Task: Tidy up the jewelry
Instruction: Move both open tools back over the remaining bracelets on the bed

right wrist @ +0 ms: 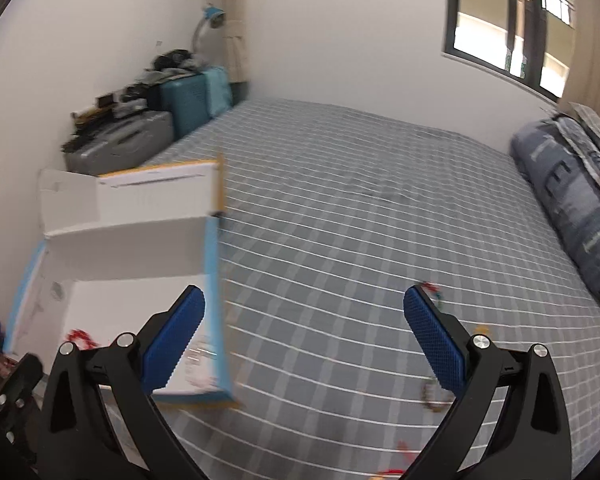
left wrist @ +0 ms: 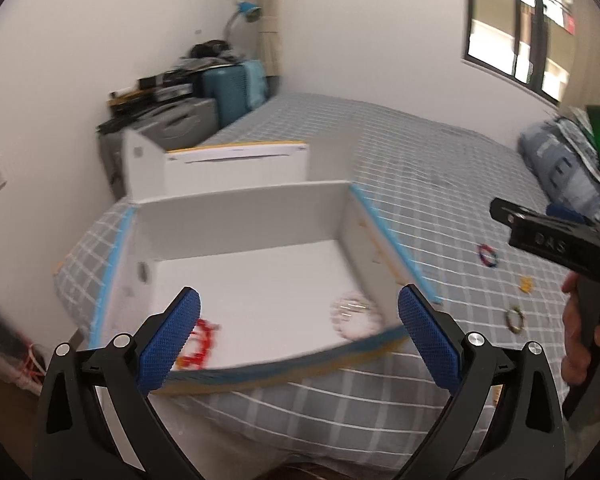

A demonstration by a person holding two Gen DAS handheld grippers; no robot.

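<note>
An open white box point(left wrist: 260, 220) with blue edges lies on the bed; it also shows in the right wrist view point(right wrist: 132, 240). Inside it lie a red bracelet point(left wrist: 202, 344) and a pale clear bracelet point(left wrist: 354, 314). My left gripper point(left wrist: 298, 336) is open and empty above the box's near edge. My right gripper point(right wrist: 304, 344) is open and empty over the bed, right of the box. On the sheet lie a multicoloured bracelet point(left wrist: 487, 256), a small yellow piece point(left wrist: 526, 284) and a dark beaded bracelet point(left wrist: 515, 319). A bracelet point(right wrist: 434, 394) shows beside the right finger.
The grey checked bed sheet point(right wrist: 360, 208) fills the view. A rolled blue duvet point(right wrist: 572, 200) lies at the far right. Suitcases and clutter point(right wrist: 140, 120) stand against the wall behind the box. The box lid point(left wrist: 236, 168) stands upright at its back.
</note>
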